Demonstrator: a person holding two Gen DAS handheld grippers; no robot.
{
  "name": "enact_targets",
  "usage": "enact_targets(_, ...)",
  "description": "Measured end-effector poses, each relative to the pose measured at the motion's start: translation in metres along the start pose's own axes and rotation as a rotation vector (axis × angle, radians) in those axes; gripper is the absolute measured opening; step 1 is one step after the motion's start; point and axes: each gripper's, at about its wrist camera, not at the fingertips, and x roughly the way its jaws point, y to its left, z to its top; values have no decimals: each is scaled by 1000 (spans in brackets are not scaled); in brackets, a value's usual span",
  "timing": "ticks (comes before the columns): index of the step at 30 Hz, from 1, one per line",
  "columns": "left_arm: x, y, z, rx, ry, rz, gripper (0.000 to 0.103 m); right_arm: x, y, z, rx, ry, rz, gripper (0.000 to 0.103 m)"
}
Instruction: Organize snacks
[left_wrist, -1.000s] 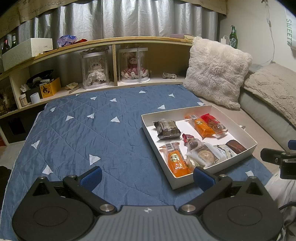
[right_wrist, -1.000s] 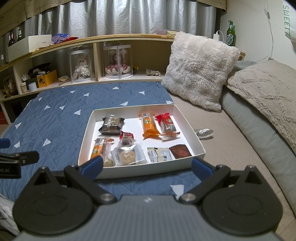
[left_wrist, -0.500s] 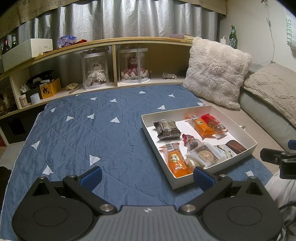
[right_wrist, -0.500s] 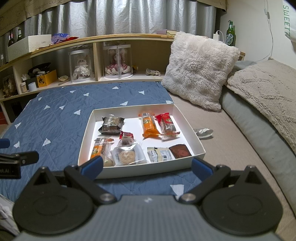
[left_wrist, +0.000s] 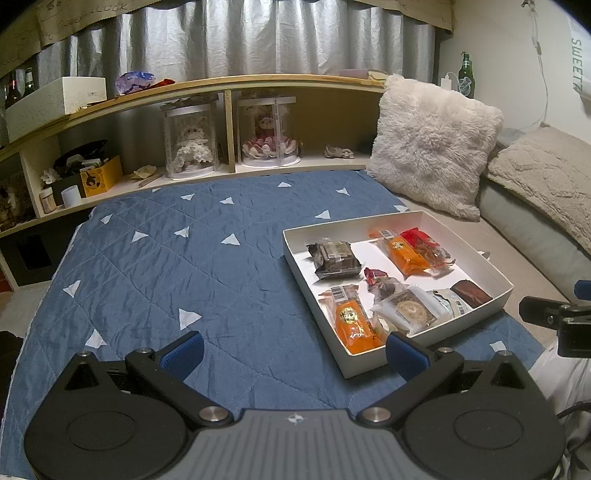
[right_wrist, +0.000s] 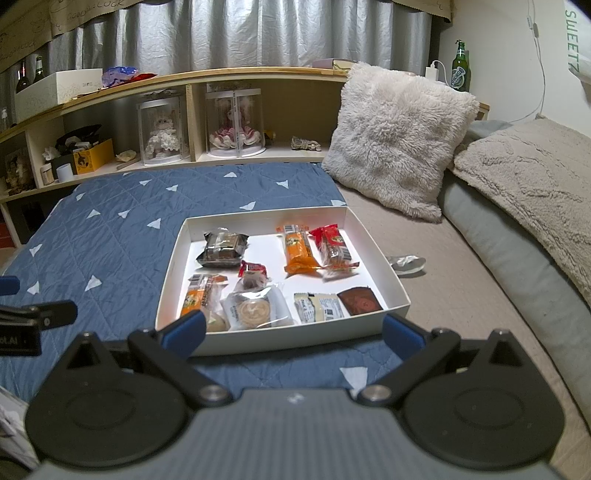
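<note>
A white shallow box (right_wrist: 391, 275) (left_wrist: 291, 254) lies on a blue quilt (left_wrist: 184, 266) and holds several wrapped snacks: a dark brownie pack (right_wrist: 221, 249), an orange bar (right_wrist: 299, 251), a red pack (right_wrist: 334, 245), a round cake pack (right_wrist: 255, 308) and a brown square (right_wrist: 360, 301). My right gripper (right_wrist: 291, 328) is open and empty, just in front of the box's near wall. My left gripper (left_wrist: 293, 352) is open and empty, over the quilt, left of the box's near corner.
A fluffy white pillow (right_wrist: 395, 136) and grey cushions (right_wrist: 517, 236) stand to the right. A low wooden shelf (left_wrist: 221, 85) with two doll cases runs along the back. A crumpled wrapper (right_wrist: 406, 262) lies on the beige sheet right of the box.
</note>
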Motion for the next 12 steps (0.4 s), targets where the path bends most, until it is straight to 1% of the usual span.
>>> enact_targets(12, -1, 0, 2, -3, 3, 2, 103, 0, 0, 0, 1, 0, 0, 102)
